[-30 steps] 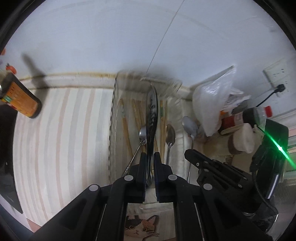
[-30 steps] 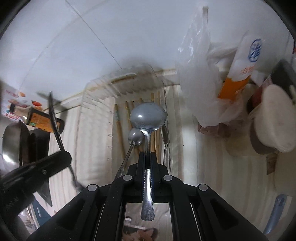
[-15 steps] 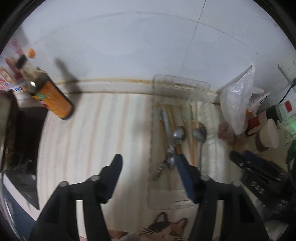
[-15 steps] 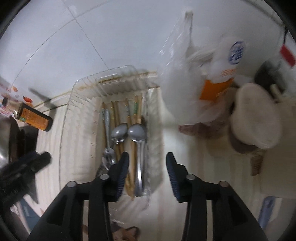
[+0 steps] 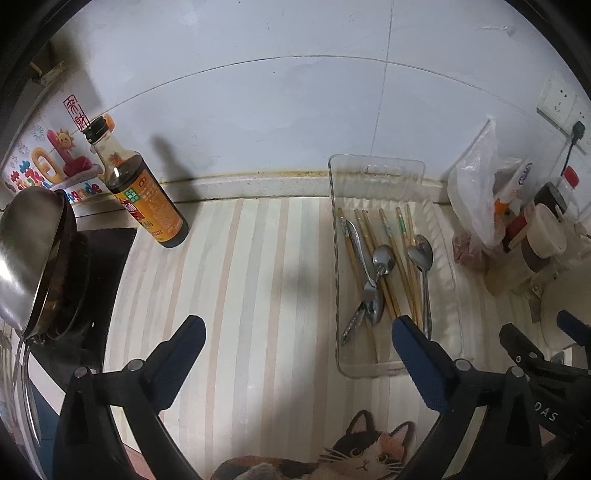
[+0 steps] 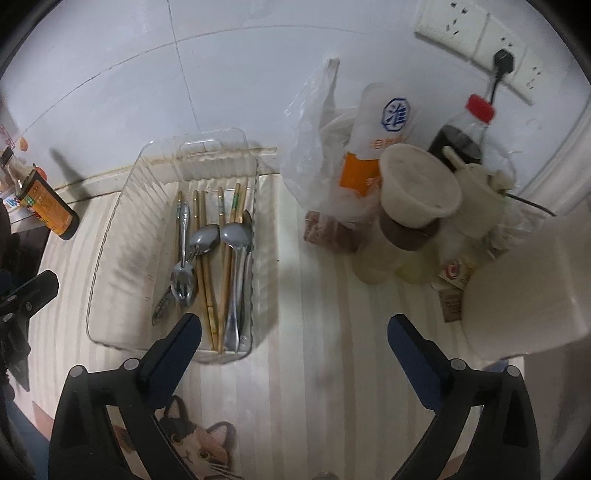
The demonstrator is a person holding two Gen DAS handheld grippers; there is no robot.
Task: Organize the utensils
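White tiled wall (image 5: 295, 110) fills 12 o'clock. Striped cream counter covering (image 5: 240, 295) below it. Wall socket (image 6: 476, 29) with black plug at 1 o'clock. Dim, uneven indoor light.

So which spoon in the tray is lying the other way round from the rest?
The spoon on the tray's left side. Its bowl points toward the near end and its handle toward the wall; the other spoons' bowls point toward the wall.

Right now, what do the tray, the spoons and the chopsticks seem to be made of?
Tray: clear, ribbed plastic probably; the striped counter shows through it.
Spoons: likely polished steel, grey and mirror-bright.
Chopsticks: tan and matte, apparently bamboo or wood.
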